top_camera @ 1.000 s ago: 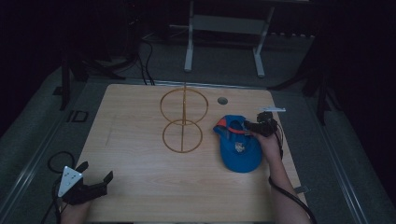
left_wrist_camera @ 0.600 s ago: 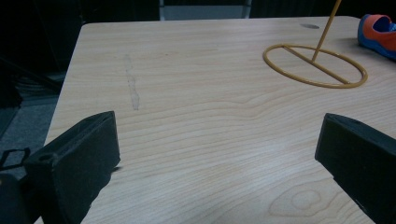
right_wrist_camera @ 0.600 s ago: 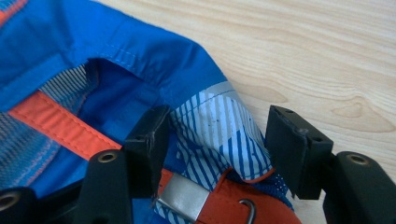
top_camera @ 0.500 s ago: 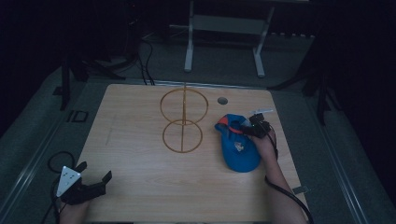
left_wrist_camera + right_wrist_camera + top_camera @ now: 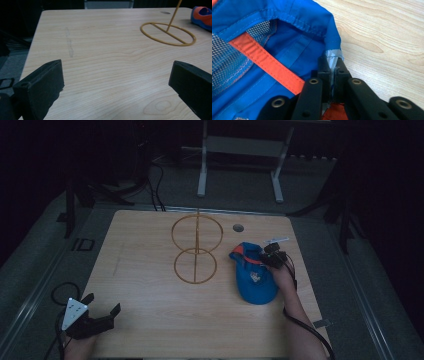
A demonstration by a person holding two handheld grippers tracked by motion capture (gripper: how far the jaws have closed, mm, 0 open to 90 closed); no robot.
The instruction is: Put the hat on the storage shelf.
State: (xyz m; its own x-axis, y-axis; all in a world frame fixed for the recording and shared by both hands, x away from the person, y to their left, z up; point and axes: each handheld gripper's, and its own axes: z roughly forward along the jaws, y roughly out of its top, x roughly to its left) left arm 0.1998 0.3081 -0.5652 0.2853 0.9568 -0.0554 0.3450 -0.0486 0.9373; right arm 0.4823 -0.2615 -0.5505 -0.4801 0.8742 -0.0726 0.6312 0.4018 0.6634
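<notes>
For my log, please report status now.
Right gripper shut on cap rim. Left gripper open, idle at near table edge. Wire stand beside cap, apart.

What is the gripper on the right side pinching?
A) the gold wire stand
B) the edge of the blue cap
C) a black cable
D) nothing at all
B: in the right gripper view the right gripper has its jaws closed on the rim of the blue cap, which lies on the table, apart from the gold wire stand.
</notes>
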